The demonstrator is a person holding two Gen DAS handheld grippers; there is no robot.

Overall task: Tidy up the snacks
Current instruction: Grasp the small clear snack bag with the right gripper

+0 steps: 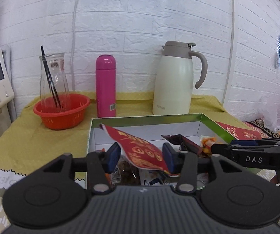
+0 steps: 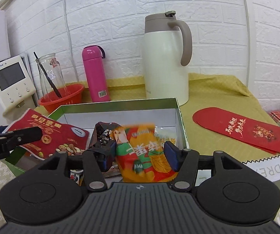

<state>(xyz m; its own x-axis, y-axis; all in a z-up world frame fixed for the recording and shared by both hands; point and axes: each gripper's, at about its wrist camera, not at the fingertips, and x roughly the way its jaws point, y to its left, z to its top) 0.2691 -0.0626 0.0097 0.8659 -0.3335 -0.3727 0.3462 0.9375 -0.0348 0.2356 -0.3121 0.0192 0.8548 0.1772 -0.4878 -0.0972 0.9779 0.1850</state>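
Your left claw (image 1: 140, 157) pinches the red nut packet (image 1: 140, 148) over the box (image 1: 147, 117); your right claw (image 2: 139, 155) grips the orange packet (image 2: 140, 152) there too, both poised for sorting.

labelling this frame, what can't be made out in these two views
- Box floor, both views: covered by the packets and the gripper bodies.
- Orange packet print, right wrist: blurred.
- Red packet front, left wrist: only its back shows, tilted.
- Whether either gripper pinches its packet: the packets sit between open-looking fingers, contact unclear.
- Left gripper tips, right wrist: only one dark finger shows, the rest cut off by the left edge.
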